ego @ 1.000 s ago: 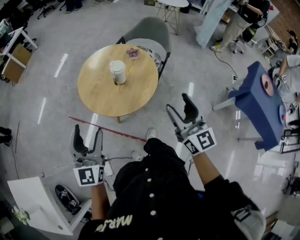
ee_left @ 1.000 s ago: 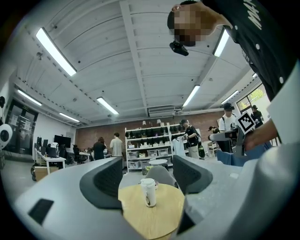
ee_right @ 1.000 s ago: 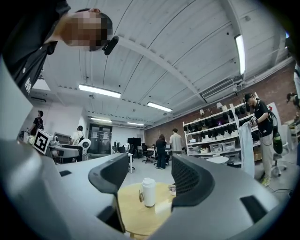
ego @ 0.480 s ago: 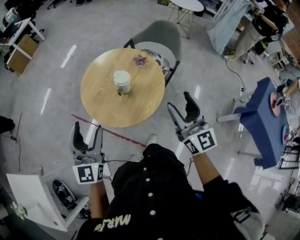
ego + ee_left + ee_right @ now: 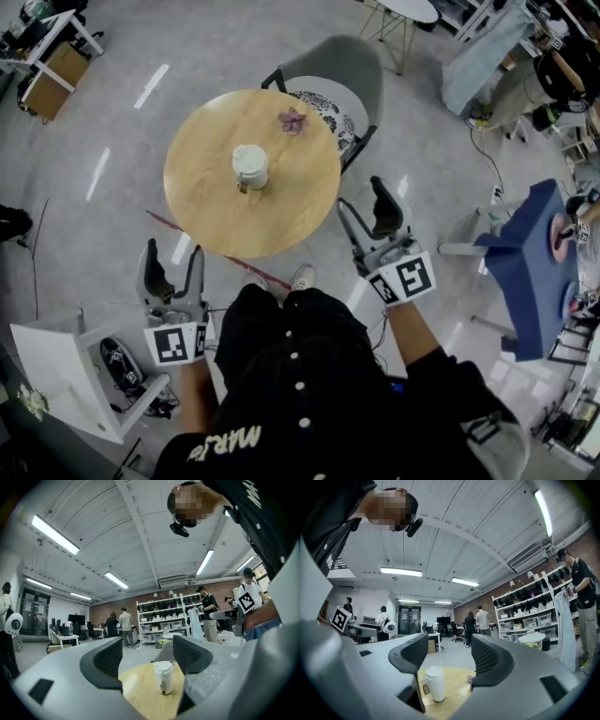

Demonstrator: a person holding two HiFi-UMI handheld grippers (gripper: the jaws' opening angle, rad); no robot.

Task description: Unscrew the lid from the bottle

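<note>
Bottle (image 5: 250,166) stands on the far worktop (image 5: 206,211). Left hand-held gripper (image 5: 173,258) and right hand-held gripper (image 5: 363,197) are open, empty; a bump could tip it.

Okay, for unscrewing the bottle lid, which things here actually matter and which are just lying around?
For the job:
bottle
lid, on the bottle
left gripper and right gripper, both open and empty
round table, which the bottle stands on

Just lying about:
small purple thing on the round table
grey chair
blue table
</note>
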